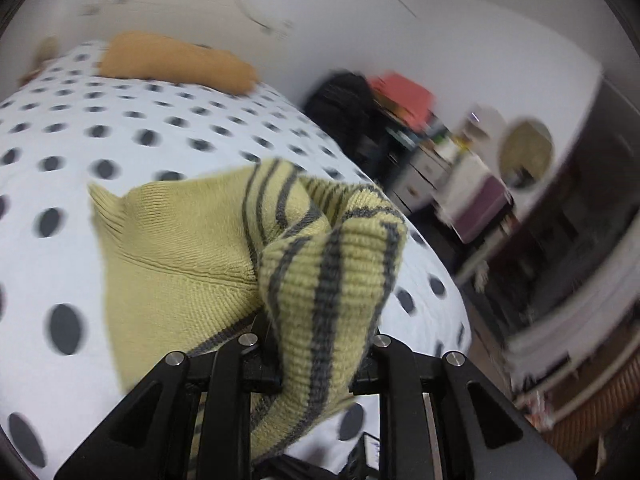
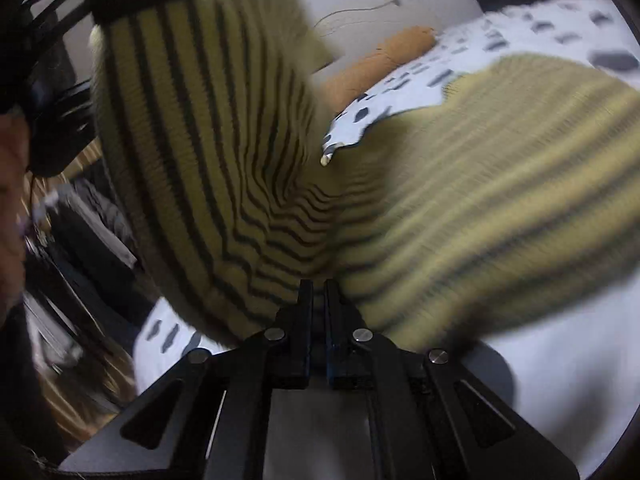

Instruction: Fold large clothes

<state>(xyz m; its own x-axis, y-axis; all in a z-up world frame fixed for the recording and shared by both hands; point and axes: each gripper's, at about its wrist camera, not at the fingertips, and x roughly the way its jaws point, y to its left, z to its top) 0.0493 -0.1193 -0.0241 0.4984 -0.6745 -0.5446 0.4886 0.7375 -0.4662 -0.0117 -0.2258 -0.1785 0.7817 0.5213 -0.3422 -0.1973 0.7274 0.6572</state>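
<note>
One yellow-green sweater (image 1: pixel 192 264), dark-striped, ribbed, bunched on spotted bedsheet (image 1: pixel 120 128).

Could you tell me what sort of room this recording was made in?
Most likely a bedroom: a bed with a polka-dot sheet, an orange pillow by the wall, and cluttered shelving beside it.

White bedspread (image 1: pixel 168 128) with dark dots; mustard pillow (image 1: pixel 176 62) at far end; cluttered shelves (image 1: pixel 416 136) beside bed.
</note>
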